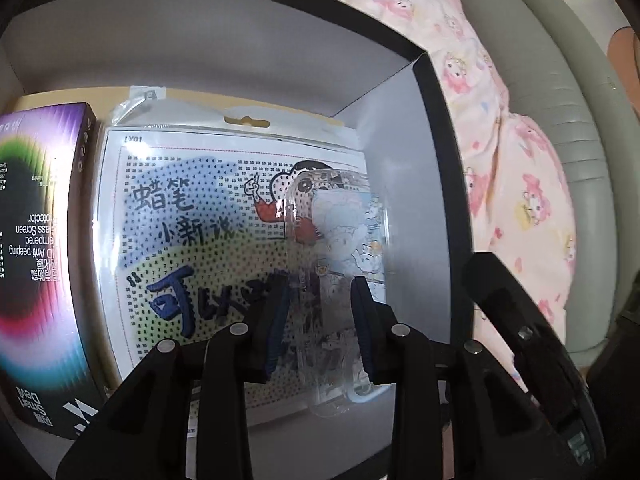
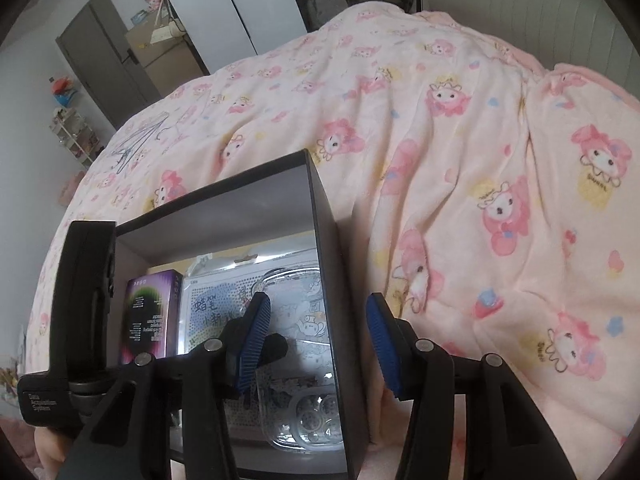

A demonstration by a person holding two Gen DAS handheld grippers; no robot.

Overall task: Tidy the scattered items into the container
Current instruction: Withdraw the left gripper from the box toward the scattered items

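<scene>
While the left gripper (image 1: 318,320) is held part-open over the box (image 1: 436,128), the clear phone case (image 1: 340,240) is seen lying inside on the bead-art pack (image 1: 192,216). Right gripper (image 2: 320,340) is spread open, straddling the box wall, nothing gripped.

purple box (image 1: 38,248): left side cut off | label blurred

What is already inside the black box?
Inside the black box: a purple screen-protector carton at its left, a bagged dotted craft sheet lying flat, and a clear phone case on top. The box floor under them is mostly covered.
</scene>
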